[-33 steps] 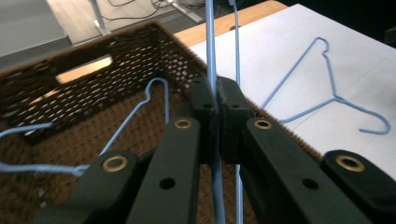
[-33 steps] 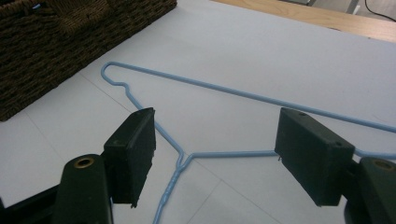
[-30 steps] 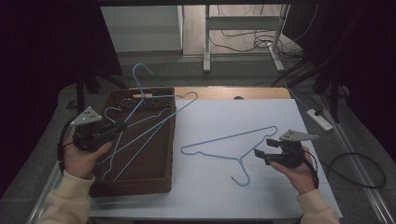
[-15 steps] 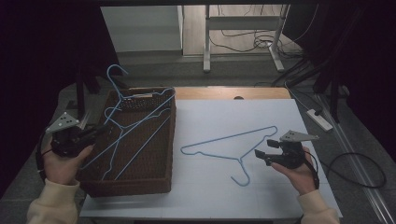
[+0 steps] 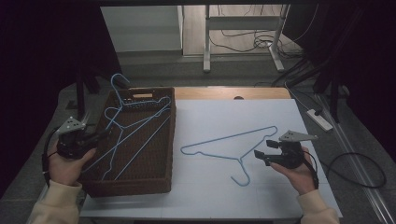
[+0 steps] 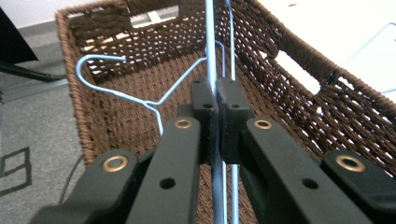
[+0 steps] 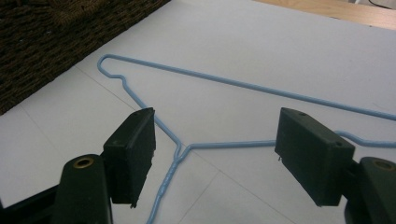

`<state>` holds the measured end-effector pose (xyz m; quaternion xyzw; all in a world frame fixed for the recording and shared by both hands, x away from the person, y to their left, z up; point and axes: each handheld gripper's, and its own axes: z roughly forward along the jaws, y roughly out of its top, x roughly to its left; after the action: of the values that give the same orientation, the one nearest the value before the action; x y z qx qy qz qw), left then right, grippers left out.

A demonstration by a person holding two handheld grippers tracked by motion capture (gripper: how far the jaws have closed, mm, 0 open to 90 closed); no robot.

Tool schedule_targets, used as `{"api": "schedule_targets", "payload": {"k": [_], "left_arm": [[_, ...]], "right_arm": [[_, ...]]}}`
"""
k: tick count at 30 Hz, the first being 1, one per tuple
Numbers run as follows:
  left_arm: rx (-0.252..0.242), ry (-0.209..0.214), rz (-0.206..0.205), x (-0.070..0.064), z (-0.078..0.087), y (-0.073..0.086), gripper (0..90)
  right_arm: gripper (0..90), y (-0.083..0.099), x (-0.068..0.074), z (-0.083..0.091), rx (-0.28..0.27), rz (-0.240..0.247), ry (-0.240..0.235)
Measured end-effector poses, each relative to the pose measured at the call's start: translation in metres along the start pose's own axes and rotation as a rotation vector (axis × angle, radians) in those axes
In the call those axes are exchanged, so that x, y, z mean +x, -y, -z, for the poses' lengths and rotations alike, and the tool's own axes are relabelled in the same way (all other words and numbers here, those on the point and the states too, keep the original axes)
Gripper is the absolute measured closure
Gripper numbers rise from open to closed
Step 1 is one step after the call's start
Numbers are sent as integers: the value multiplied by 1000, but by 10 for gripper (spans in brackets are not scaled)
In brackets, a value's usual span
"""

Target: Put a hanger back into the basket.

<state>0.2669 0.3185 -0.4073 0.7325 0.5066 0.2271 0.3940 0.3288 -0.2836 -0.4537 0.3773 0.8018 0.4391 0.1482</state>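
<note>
White sheeting (image 5: 224, 186) is spread over the table, with a strip of bare wood at the far edge and a dim room of desk legs and loose cables beyond. One blue wire hanger (image 5: 233, 144) is already laid flat on the sheet, its hook turned toward the person, so that part of the unloading is judged done. More hangers are left in the brown wicker basket (image 5: 140, 184) at the left of the sheet; the lifted hanger (image 5: 122, 122) is pinched by the left gripper (image 5: 97, 137), whose jaws are pressed together on the wire (seen plainly in the left gripper view, where the wire (image 6: 211, 56) runs straight up between the pads). Its hook rises above the basket's far rim while its frame is tangled among the others, so the remaining hangers may be dragged along; this is judged the chief obstacle. The right gripper (image 5: 259, 155) is held just beside the flat hanger's neck, its jaws spread wide and nothing held, the twisted neck (image 7: 175, 161) lying between them in the right gripper view. A power strip (image 5: 320, 119) lies on the floor at the right, well apart from the work.
</note>
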Motion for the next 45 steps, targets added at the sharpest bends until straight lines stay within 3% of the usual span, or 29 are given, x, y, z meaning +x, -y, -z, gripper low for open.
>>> {"api": "schedule_targets", "payload": {"k": [18, 33, 39, 42, 45], "left_arm": [[113, 18, 1, -6, -37, 3, 873], [308, 54, 9, 1, -53, 10, 863], [371, 44, -4, 2, -64, 12, 849], [350, 22, 5, 3, -66, 13, 733], [299, 7, -4, 3, -63, 10, 624]], "right_arm": [[295, 0, 0, 0, 3, -10, -8], [296, 0, 1, -1, 5, -7, -9], [296, 0, 2, -1, 2, -5, -12], [295, 0, 2, -1, 2, -1, -12], [295, 0, 3, -1, 2, -4, -12]]}}
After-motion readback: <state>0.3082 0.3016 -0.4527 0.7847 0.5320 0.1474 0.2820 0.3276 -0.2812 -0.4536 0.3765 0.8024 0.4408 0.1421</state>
